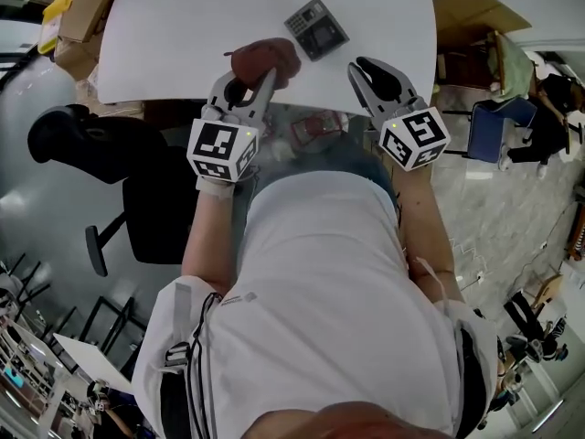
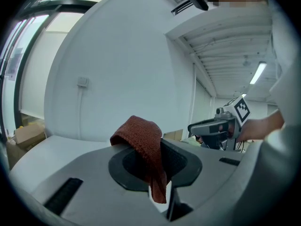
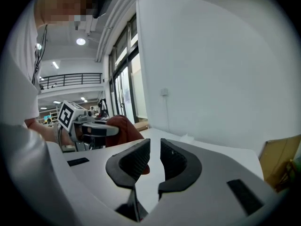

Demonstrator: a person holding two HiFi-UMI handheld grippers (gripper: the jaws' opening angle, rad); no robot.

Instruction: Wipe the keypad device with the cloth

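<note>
Rust-red cloth point(image 1: 265, 58), one, pinched in left claw point(image 1: 254, 79), right claw point(image 1: 360, 66) closed, one keypad device point(image 1: 316, 28)

On table point(image 1: 183, 44), toward far side: keypad device point(image 1: 315, 28). Nearer and left of it: cloth point(image 1: 265, 60), between jaws of left gripper point(image 1: 249, 82). Right of cloth, before keypad device, apart from both: right gripper point(image 1: 364, 65).

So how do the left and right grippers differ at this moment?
The left gripper is shut on the reddish cloth, which bunches up over its jaws; the right gripper is shut on nothing. The left gripper sits left of the keypad device, the right gripper to its right. Shared: both are at the table's near edge, neither touching the device.
</note>
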